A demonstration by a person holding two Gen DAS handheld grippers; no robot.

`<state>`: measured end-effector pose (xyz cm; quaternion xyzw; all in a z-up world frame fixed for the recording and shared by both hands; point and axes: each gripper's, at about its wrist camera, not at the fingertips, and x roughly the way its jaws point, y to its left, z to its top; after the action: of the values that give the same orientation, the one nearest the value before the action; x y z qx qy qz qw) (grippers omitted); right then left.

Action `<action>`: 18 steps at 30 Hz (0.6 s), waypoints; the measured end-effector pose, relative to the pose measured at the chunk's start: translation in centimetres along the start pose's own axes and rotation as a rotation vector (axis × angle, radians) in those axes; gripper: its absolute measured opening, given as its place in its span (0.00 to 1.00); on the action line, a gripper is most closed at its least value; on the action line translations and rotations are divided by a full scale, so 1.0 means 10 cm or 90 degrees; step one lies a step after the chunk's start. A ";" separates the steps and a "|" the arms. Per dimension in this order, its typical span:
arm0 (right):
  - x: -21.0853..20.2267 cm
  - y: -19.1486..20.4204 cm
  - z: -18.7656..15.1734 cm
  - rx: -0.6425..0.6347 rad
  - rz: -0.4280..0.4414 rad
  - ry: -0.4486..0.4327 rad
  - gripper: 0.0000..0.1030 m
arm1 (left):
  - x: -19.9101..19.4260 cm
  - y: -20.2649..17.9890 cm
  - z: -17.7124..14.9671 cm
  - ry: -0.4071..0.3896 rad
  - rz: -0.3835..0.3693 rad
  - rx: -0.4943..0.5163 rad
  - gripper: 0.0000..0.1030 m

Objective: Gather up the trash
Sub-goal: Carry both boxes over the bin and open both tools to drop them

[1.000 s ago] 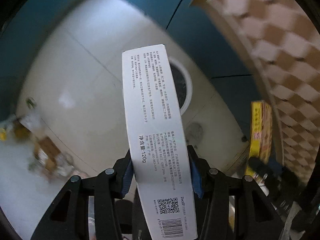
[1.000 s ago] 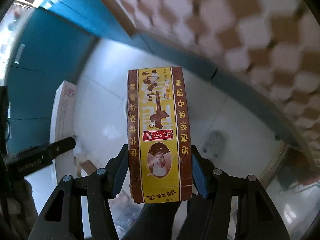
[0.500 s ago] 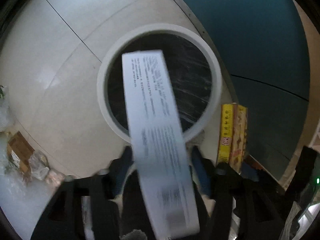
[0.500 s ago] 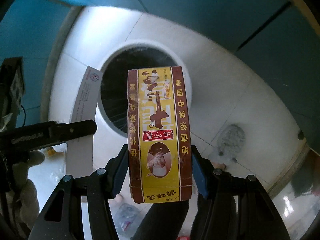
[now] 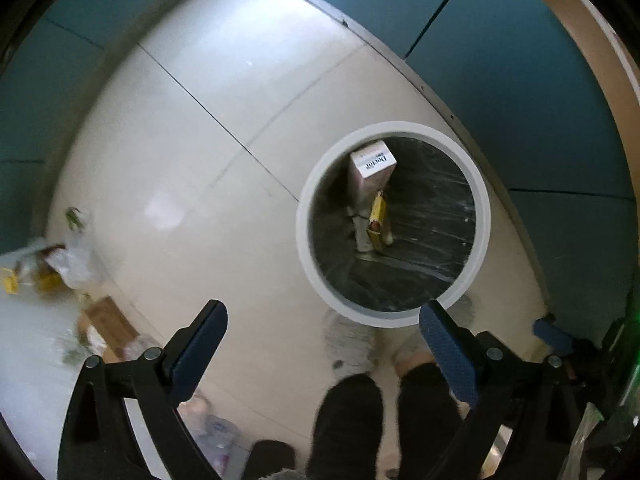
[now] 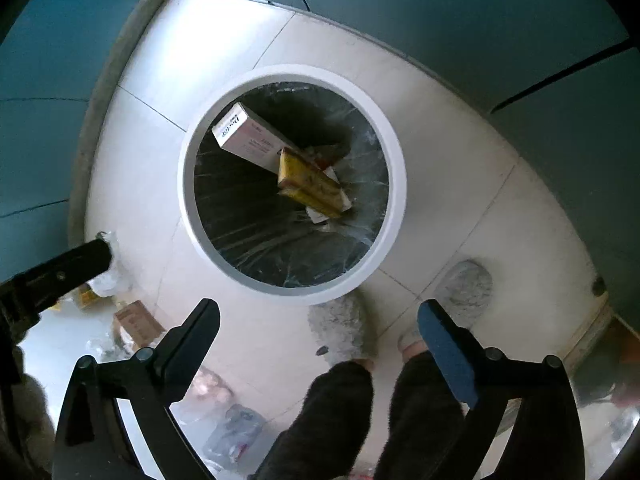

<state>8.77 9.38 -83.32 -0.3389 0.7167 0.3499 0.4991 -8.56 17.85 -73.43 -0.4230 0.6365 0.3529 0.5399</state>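
The left tool [image 5: 322, 352] and the right tool [image 6: 318, 344] are both seen spread wide, with nothing held. Inside the white-rimmed bin [image 6: 390, 152], lined with black plastic, the white carton [image 6: 250, 136] and yellow box [image 6: 310, 186] are found lying together. Loose litter [image 5: 60, 264] is noted on the floor to the left.

Pale tiled floor [image 5: 208, 128], seemingly teal walls [image 5: 500, 60].

- One white-rimmed trash bin [image 6: 394, 184]
- One white "Doctor" box [image 6: 248, 136] inside it
- One yellow seasoning box [image 6: 312, 184] inside it
- Two grey fuzzy slippers [image 6: 344, 330]
- One brown carton [image 6: 136, 320] on the floor
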 end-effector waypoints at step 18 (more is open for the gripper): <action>-1.66 0.15 -0.55 -0.029 -0.044 -0.100 1.00 | -1.52 -0.12 -0.66 -0.085 0.042 0.026 0.95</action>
<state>9.37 7.82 -65.83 -0.3462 0.6550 0.3744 0.5577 -9.11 13.75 -57.33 -0.3660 0.6201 0.3846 0.5776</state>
